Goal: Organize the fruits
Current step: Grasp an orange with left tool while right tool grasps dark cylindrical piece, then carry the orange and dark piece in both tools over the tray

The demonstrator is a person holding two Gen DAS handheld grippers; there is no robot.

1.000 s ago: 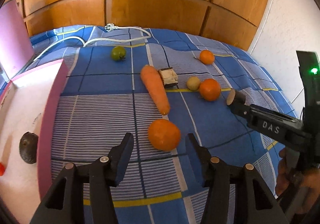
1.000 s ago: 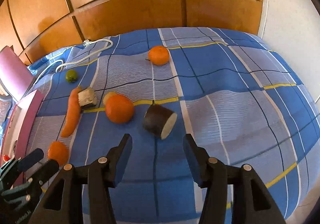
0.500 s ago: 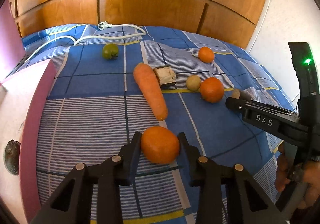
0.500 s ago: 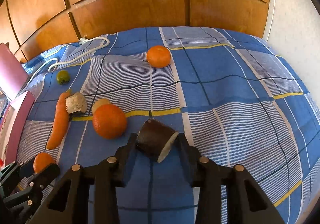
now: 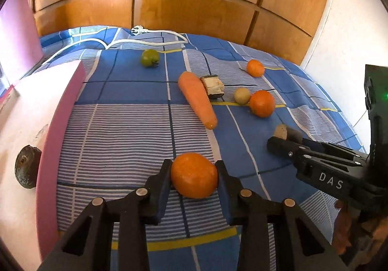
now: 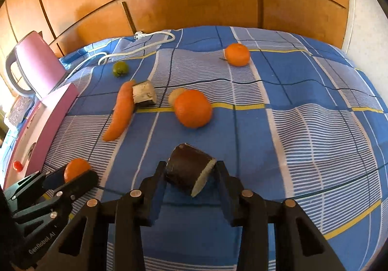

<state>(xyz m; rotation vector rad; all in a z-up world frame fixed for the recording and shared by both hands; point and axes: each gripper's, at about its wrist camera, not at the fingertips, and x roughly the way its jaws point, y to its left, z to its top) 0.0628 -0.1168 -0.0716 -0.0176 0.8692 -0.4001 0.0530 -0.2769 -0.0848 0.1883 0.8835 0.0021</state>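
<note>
Left gripper (image 5: 194,175): jaws have just been closing and now clamp an orange (image 5: 194,175) at both sides, low centre of the left wrist view, on the blue checked bedspread (image 5: 126,125).

Right gripper (image 6: 190,174): jaws have just been closing and now clamp a dark-skinned, pale-fleshed aubergine piece (image 6: 190,171), cut face toward 4 o'clock.

Loose items, right wrist view, placed from the aubergine piece:
- large orange (image 6: 192,108), 12 o'clock, touching a small tan fruit (image 6: 175,96).
- carrot (image 6: 120,111), 10 o'clock, its thick end against a second cut piece (image 6: 144,94).
- green fruit (image 6: 120,68), 11 o'clock, far.
- small orange (image 6: 237,54), 1 o'clock, far.
- white power cord (image 6: 145,40), far edge.

Pink box (image 5: 60,125): 9 o'clock of the held orange; holds a dark round fruit (image 5: 28,166).
</note>
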